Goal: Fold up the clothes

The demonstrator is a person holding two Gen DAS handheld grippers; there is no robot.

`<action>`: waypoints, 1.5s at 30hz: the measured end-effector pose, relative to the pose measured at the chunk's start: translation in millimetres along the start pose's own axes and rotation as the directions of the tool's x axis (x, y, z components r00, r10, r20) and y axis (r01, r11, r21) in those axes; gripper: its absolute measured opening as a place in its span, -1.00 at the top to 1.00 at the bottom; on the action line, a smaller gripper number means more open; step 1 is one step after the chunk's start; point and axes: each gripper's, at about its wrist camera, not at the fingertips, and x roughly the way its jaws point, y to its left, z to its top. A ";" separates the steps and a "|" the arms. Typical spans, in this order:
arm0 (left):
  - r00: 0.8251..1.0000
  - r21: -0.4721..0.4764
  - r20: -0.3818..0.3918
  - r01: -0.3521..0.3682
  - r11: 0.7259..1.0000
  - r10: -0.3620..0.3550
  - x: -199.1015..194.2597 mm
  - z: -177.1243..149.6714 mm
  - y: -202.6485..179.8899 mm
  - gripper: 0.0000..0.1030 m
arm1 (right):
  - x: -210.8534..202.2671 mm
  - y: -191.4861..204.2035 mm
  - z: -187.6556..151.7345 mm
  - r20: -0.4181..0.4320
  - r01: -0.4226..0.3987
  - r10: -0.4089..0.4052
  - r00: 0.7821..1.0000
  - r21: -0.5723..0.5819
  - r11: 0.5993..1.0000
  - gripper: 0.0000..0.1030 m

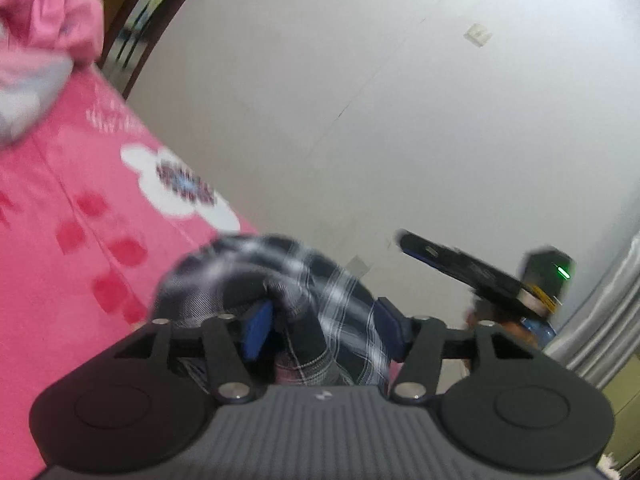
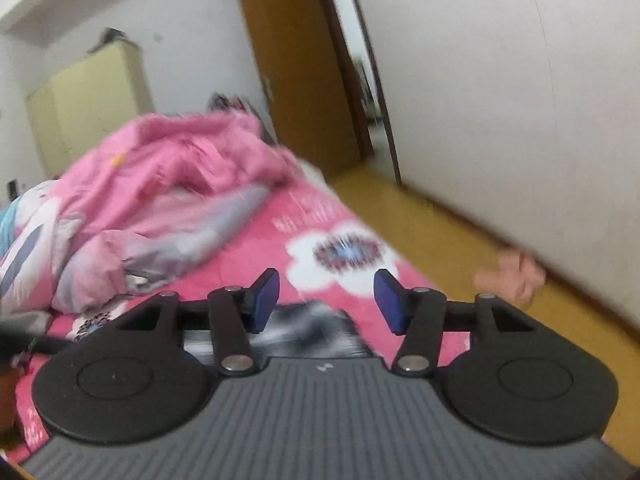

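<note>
left gripper (image 1: 324, 320) part open with the checked shirt (image 1: 340, 300) bunched between its pads, lifted over the pink bed (image 1: 72, 220). right gripper (image 2: 326, 300) wide open, holding nothing, just above more checked cloth. best to close firmly on an edge, pull flat, go slow.

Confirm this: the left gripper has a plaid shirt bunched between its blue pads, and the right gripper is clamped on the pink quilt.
One part is wrong. The right wrist view shows the right gripper open, its blue pads apart and holding nothing; the pink quilt lies further back on the bed. The left gripper does have the plaid shirt bunched between its pads.
</note>
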 end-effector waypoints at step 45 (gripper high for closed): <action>0.943 0.853 0.287 -0.332 0.402 0.171 67.4 -52.7 -37.7 0.69 | -21.1 192.9 -99.2 0.298 0.452 -0.437 0.849 -0.838 0.307 0.84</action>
